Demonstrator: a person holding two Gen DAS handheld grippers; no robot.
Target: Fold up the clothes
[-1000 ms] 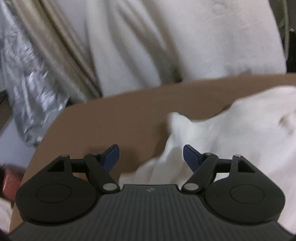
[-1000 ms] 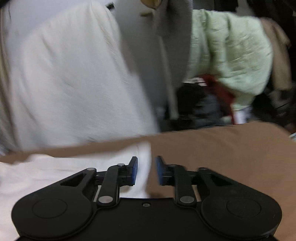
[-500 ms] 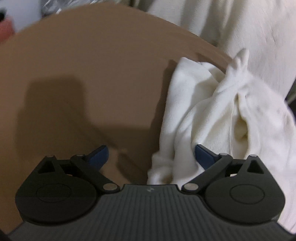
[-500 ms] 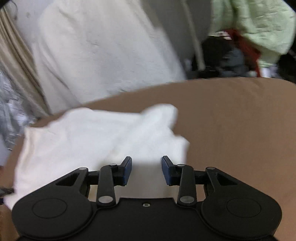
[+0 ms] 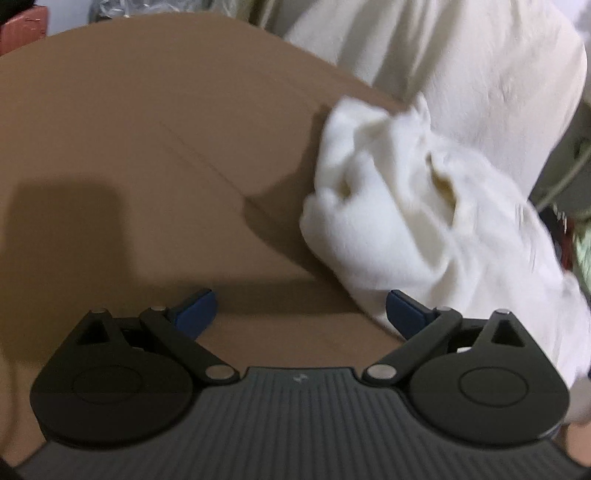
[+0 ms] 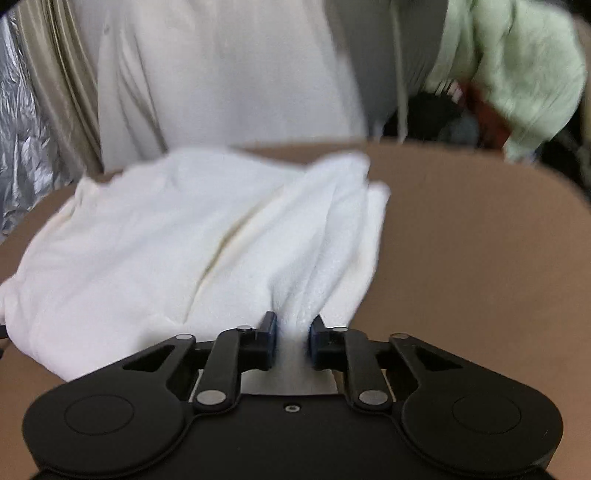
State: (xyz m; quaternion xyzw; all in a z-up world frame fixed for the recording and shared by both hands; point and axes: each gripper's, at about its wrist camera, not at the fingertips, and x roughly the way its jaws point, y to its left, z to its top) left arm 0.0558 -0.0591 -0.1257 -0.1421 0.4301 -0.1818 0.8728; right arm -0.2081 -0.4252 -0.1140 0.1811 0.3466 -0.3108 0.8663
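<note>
A white fleecy garment (image 6: pixel 192 236) lies crumpled on the brown table (image 6: pixel 480 240). My right gripper (image 6: pixel 292 334) is shut on a bunched fold at the garment's near edge, and the cloth passes between its blue pads. In the left wrist view the same garment (image 5: pixel 417 221) lies to the right. My left gripper (image 5: pixel 300 314) is wide open and empty over the bare brown table (image 5: pixel 147 147), with its right fingertip (image 5: pixel 402 314) at the garment's near edge.
A large cream cloth (image 6: pixel 221 74) hangs behind the table, with beige and silver curtains (image 6: pixel 44 110) to its left. A pale green garment (image 6: pixel 517 62) and dark clutter lie behind the table at the right. A red box (image 5: pixel 22 26) sits past the far left edge.
My right gripper has closed on the garment's near fold. My left gripper has opened wider and shifted left, so the garment now lies further right in its view.
</note>
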